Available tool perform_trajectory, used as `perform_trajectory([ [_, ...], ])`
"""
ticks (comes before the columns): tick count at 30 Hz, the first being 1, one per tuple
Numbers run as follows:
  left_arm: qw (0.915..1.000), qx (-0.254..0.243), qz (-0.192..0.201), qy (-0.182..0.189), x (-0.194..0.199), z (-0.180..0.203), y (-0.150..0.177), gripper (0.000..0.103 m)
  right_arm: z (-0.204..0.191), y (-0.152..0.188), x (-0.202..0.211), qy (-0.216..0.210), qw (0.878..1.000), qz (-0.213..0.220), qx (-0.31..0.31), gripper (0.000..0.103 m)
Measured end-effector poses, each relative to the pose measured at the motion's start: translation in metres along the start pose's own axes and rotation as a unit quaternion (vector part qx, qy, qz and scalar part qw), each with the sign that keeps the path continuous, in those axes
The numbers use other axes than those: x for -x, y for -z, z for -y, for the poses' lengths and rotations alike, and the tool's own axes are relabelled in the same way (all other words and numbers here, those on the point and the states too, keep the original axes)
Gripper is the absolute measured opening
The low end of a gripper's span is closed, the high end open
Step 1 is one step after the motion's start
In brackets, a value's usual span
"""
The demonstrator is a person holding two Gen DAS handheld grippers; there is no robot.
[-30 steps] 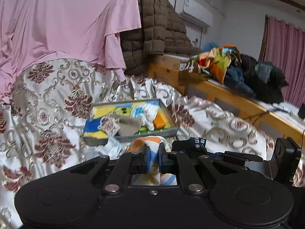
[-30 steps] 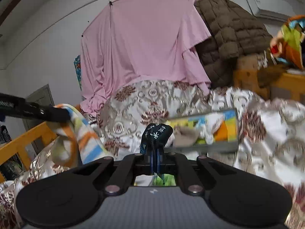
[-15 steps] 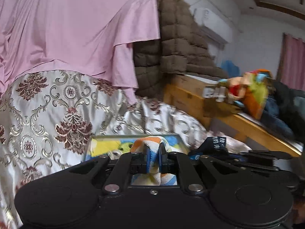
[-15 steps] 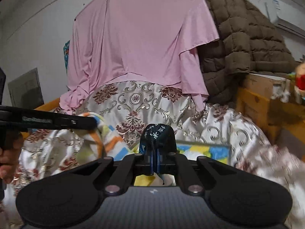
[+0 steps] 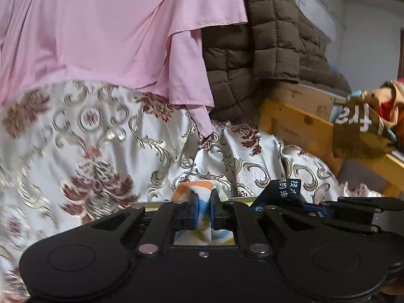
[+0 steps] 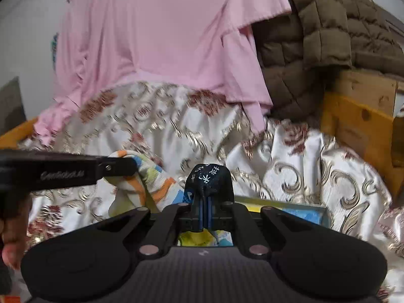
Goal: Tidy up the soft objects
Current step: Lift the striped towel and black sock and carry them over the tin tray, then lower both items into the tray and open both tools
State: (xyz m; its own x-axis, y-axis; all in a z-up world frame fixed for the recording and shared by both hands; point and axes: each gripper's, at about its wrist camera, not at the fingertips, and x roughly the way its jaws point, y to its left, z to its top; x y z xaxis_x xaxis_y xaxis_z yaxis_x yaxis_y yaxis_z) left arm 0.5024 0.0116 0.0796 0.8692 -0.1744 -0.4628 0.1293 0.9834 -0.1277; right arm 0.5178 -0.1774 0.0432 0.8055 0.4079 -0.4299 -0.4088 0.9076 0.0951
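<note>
The left tool (image 5: 203,210) pinched a striped cloth (image 5: 202,227) between its fingers. Just beside it, the right tool (image 6: 205,212) clamped a dark printed cloth (image 6: 208,176) above the tray (image 6: 303,210).

Sheet (image 6: 164,38) left of jacket (image 6: 315,38).

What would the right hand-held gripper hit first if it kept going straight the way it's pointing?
Probably the patterned satin bedspread heaped ahead of the right hand-held gripper, which is shut on a dark sock. Depth is unclear; the tray lies lower, likely under that line.
</note>
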Motion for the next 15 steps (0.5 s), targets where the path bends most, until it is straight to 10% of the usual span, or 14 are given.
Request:
perform_trajectory([
  [15,0.9961,0.034,-0.076,-0.027,-0.050,-0.061,0.054,0.009,-0.037,0.004,-0.063,0.039,0.996,-0.073,0.022,0.004],
])
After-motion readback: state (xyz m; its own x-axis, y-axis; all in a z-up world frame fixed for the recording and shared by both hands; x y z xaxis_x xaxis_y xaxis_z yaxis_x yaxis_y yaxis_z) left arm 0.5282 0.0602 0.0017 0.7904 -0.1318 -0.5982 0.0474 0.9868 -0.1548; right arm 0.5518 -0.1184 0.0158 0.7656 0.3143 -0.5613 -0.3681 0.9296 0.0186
